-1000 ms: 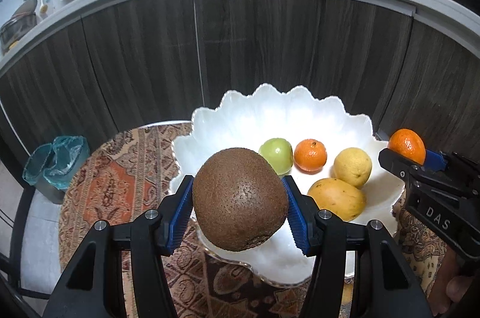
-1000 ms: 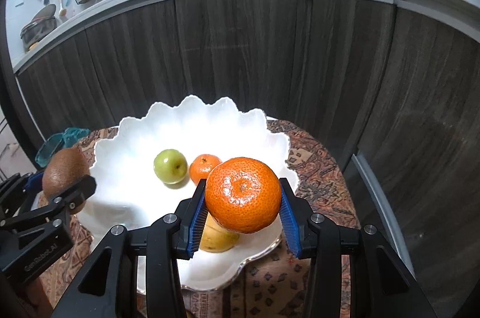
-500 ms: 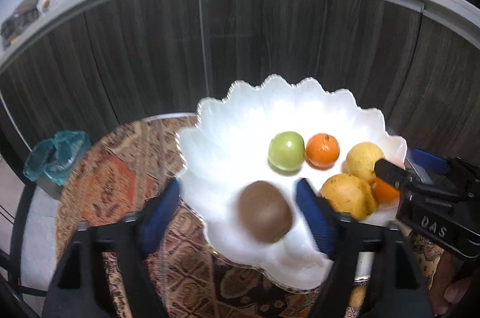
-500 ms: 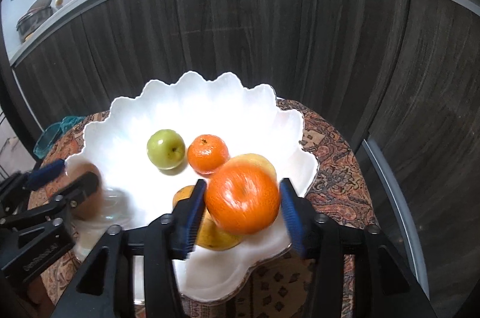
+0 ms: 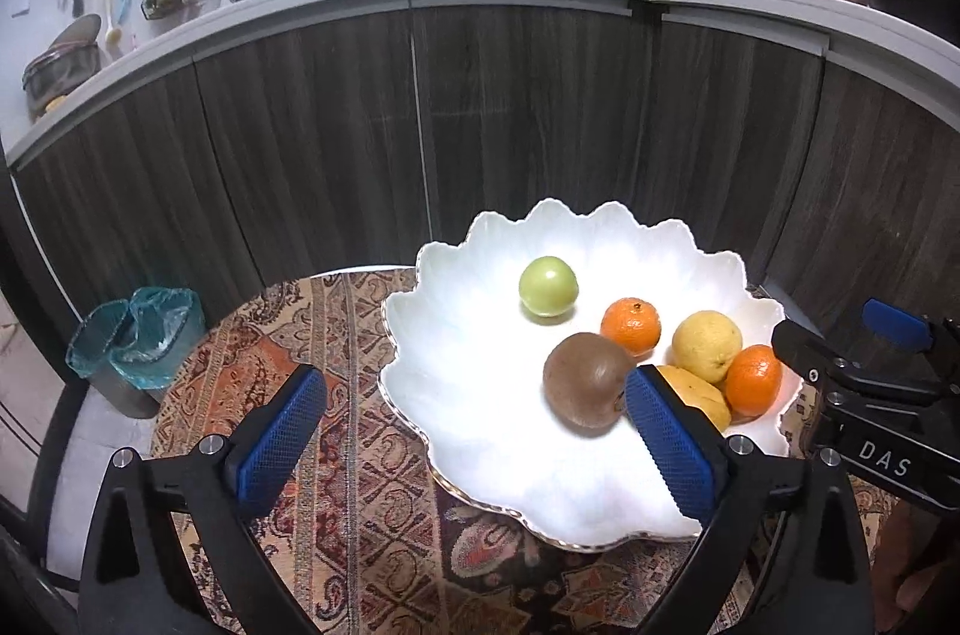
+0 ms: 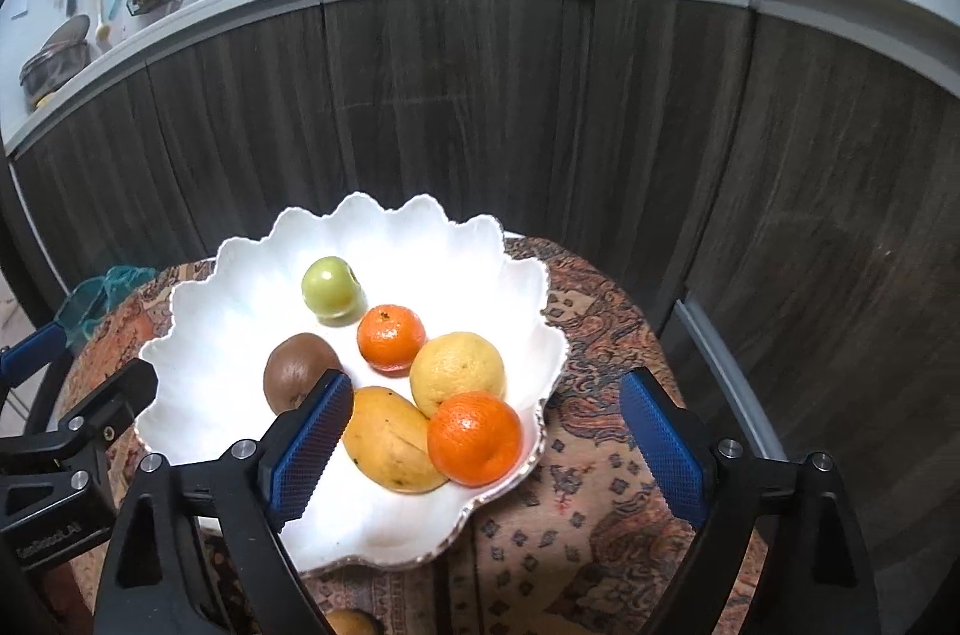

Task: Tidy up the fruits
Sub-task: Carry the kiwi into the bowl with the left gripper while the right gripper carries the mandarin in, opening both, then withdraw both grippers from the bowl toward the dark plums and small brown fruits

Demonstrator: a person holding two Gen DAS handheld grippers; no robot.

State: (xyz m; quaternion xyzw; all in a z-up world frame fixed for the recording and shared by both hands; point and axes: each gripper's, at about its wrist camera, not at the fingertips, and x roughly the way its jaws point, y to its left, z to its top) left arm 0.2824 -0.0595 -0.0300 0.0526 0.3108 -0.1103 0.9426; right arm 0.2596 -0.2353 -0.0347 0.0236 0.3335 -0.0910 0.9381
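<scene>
A white scalloped bowl sits on a patterned cloth on a round table. In it lie a brown kiwi, a green apple, a small orange, a lemon, a mango and a second orange. My left gripper is open and empty above the bowl's near left rim. My right gripper is open and empty above the bowl's right rim.
The patterned cloth covers the table. A bin with a teal liner stands on the floor at the left. Dark wood cabinet fronts rise close behind the table. Another yellow fruit shows at the table's near edge.
Both grippers opened and let go: the kiwi dropped from the left gripper and the orange from the right into the bowl. Both grippers have pulled back and up.
</scene>
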